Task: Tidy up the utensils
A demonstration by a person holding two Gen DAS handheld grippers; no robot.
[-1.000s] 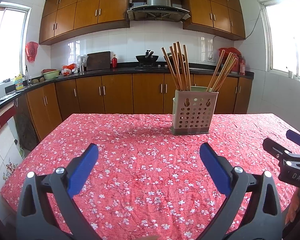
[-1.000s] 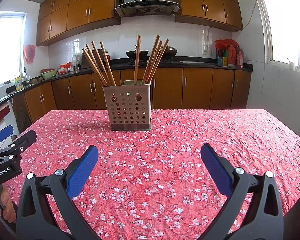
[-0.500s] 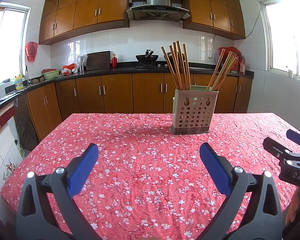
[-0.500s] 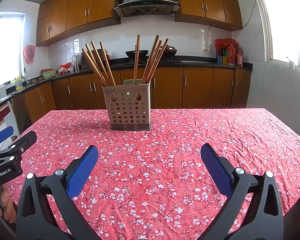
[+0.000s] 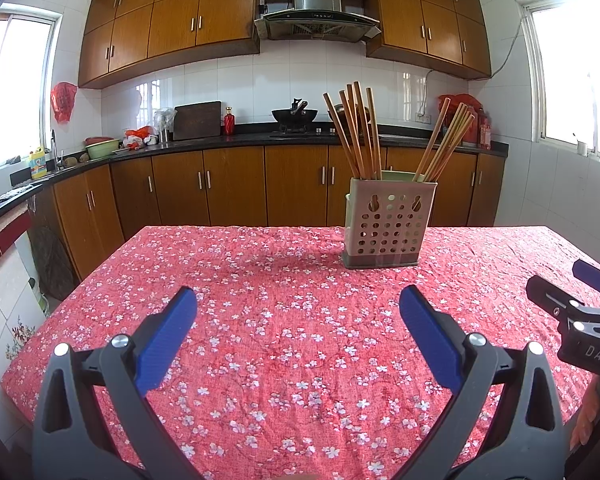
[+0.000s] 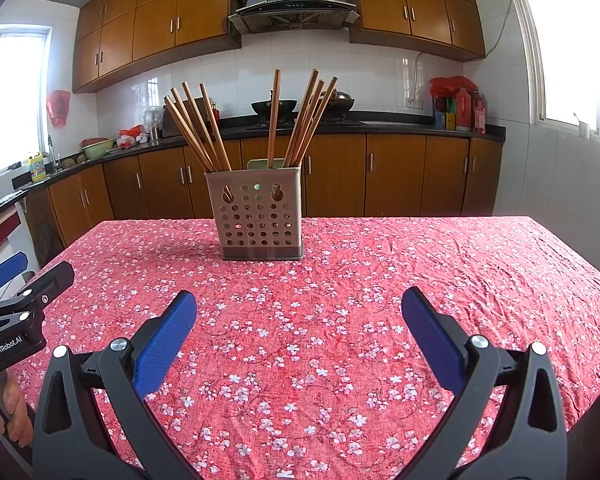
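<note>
A beige perforated plastic utensil holder [image 6: 260,216] stood upright toward the far middle of the table, holding two fans of brown wooden chopsticks [image 6: 198,128], one bunch leaning left and one leaning right, with a pale green piece showing behind its back rim. It sat on a red tablecloth with small white blossoms [image 6: 380,280], well ahead of both tools. The left gripper [image 5: 298,330] and the right gripper [image 6: 299,330] each hovered low over the near cloth with blue-padded fingers [image 6: 166,344] spread wide and nothing between them.
</note>
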